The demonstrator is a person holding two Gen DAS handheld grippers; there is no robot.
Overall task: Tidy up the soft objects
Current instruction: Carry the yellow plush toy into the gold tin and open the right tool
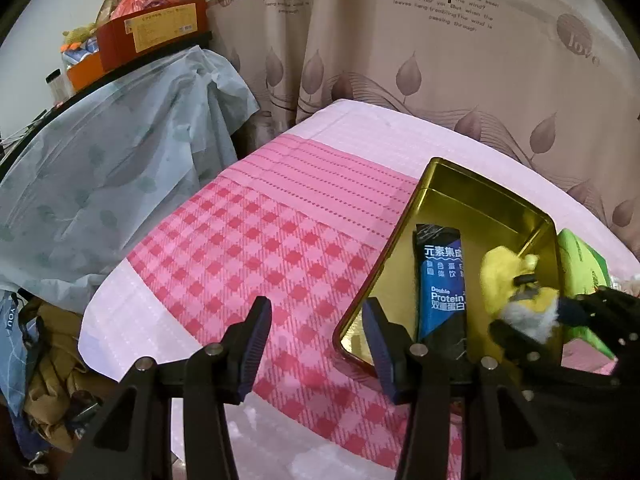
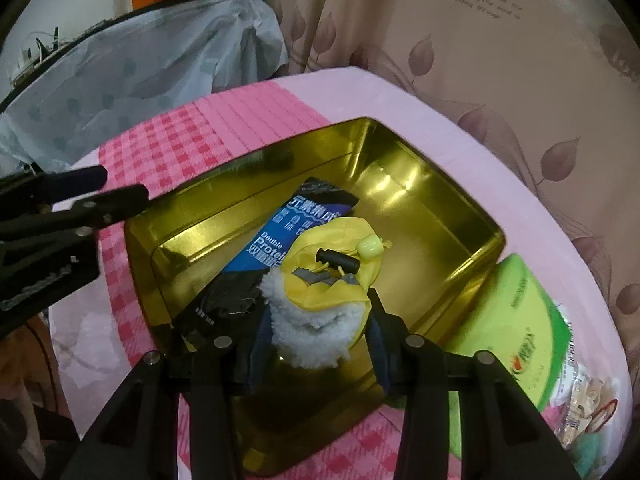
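Note:
A gold metal tin [image 2: 420, 208] lies open on the pink checked cloth; it also shows in the left wrist view [image 1: 492, 208]. Inside lies a blue and black protein sachet [image 2: 272, 244], also in the left wrist view [image 1: 440, 280]. My right gripper [image 2: 316, 332] is shut on a yellow pouch with white fleece lining [image 2: 320, 296] and holds it inside the tin above the sachet; the pouch also shows in the left wrist view [image 1: 516, 292]. My left gripper [image 1: 316, 320] is open and empty, over the cloth at the tin's left corner.
A green packet [image 2: 516, 328] lies right of the tin, with a clear bag of small items [image 2: 580, 400] beside it. A blue-grey cover [image 1: 104, 184] drapes a shelf at left, with boxes [image 1: 152, 32] on top. A curtain [image 1: 440, 60] hangs behind.

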